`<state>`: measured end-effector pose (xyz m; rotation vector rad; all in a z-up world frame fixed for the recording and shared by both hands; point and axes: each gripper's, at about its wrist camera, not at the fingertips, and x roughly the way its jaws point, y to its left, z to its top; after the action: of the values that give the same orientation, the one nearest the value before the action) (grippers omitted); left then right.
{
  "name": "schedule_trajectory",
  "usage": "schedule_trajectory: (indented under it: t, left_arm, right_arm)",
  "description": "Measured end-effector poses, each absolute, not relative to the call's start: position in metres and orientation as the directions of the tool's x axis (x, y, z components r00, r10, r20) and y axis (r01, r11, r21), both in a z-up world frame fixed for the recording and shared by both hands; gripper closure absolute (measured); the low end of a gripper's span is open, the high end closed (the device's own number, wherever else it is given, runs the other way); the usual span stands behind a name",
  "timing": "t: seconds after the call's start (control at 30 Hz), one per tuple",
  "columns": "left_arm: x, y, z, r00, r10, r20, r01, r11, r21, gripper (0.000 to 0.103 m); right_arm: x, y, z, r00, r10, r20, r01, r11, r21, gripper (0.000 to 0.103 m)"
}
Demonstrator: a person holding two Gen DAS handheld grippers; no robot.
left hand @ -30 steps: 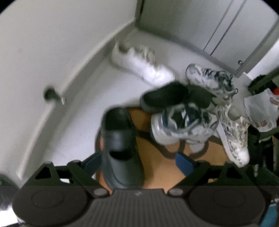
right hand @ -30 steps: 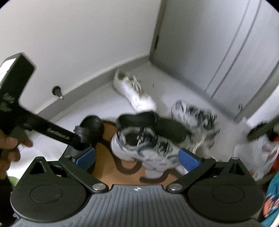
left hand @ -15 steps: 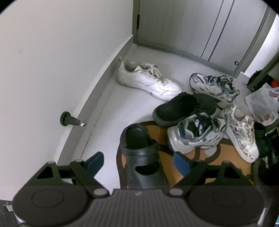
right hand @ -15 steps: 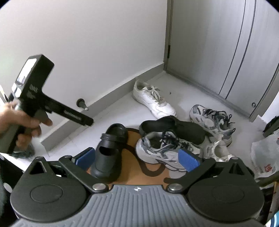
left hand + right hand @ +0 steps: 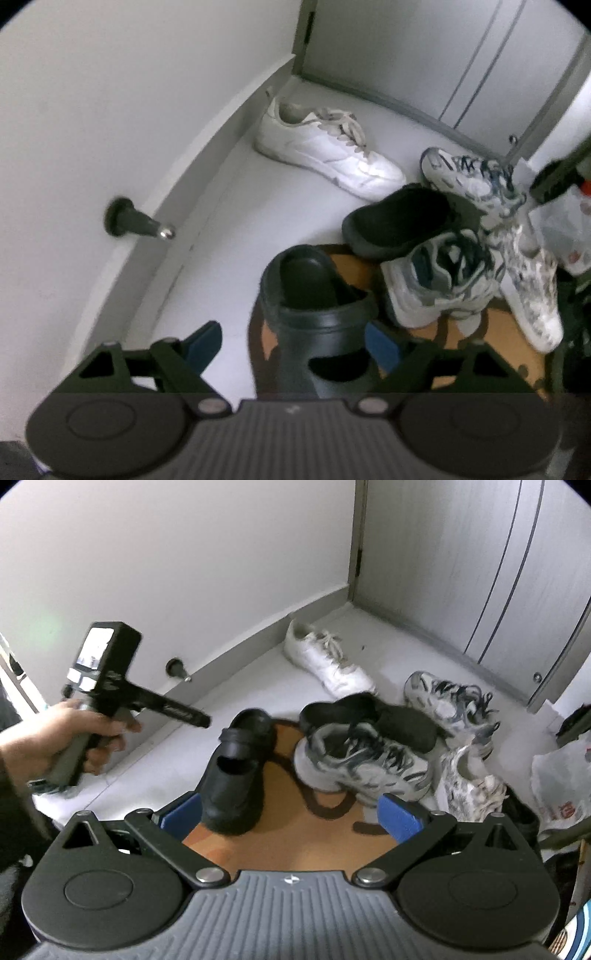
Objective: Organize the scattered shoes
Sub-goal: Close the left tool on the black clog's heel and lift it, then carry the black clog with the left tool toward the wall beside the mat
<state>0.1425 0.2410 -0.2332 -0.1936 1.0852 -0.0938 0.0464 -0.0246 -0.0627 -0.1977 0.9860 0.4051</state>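
Little of the sorting can be counted as done: the shoes are seen strewn on and around the orange mat [image 5: 295, 834], in no pairs and no row. A black strapped clog [image 5: 317, 314] stands on the mat's edge nearest the wall, and its likely partner, a black clog [image 5: 402, 218], is tipped on its side at the mat's far edge, leaning on a grey-and-white trainer [image 5: 439, 284] that sits on the mat. A second trainer of the same pattern [image 5: 476, 177] lies beyond the mat toward the cabinet doors, a white sneaker [image 5: 325, 147] is left alone along the skirting board past the mat, and a patterned white shoe [image 5: 532, 288] rests at the mat's side away from the wall. The left gripper [image 5: 291, 341] is held low over the strapped clog, jaws spread to either side of it with no pad pressing, so nothing is grasped. The right gripper [image 5: 288, 812] is held above the mat, spread wide and empty. Every pairing and lining-up is judged still to be done, the strapped clog probably first.
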Motion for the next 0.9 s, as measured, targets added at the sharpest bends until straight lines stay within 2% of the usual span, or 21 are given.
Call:
schedule_trajectory:
  t: [0.07, 0.17, 0.33, 0.4, 0.5, 0.67, 0.9]
  left_arm:
    - [0.146, 0.243, -0.241, 0.466, -0.183, -0.866, -0.03, 0.975, -0.222, 0.015]
    - [0.15, 0.242, -0.254, 0.462, -0.183, -0.868, -0.052, 0.971, -0.233, 0.006]
    - [0.157, 0.233, -0.284, 0.437, -0.173, -0.883, -0.119, 0.962, -0.247, 0.005]
    - [0.159, 0.227, -0.291, 0.432, -0.179, -0.884, -0.122, 0.959, -0.255, 0.0]
    - [0.163, 0.212, -0.297, 0.437, -0.18, -0.881, -0.11, 0.962, -0.25, 0.0]
    - [0.165, 0.19, -0.3, 0.438, -0.091, -0.894, -0.094, 0.985, -0.146, 0.0]
    - [0.164, 0.183, -0.327, 0.42, -0.082, -0.904, -0.095, 0.986, -0.134, 0.001]
  right_arm:
    - [0.048, -0.019, -0.064, 0.492, 0.214, -0.844, -0.387, 0.922, 0.008, 0.0]
    - [0.049, -0.012, -0.069, 0.484, 0.216, -0.848, -0.352, 0.935, 0.037, 0.0]
    - [0.035, 0.001, -0.092, 0.455, 0.17, -0.874, -0.369, 0.929, -0.012, 0.0]
    - [0.026, -0.002, -0.1, 0.421, 0.157, -0.893, -0.39, 0.92, -0.022, 0.0]
    - [0.011, -0.02, -0.107, 0.412, 0.115, -0.904, -0.372, 0.927, -0.052, 0.0]
    - [-0.015, -0.067, -0.111, 0.385, 0.026, -0.923, -0.233, 0.97, -0.07, 0.0]
    - [-0.011, -0.061, -0.105, 0.407, 0.056, -0.912, -0.263, 0.963, -0.058, 0.0]
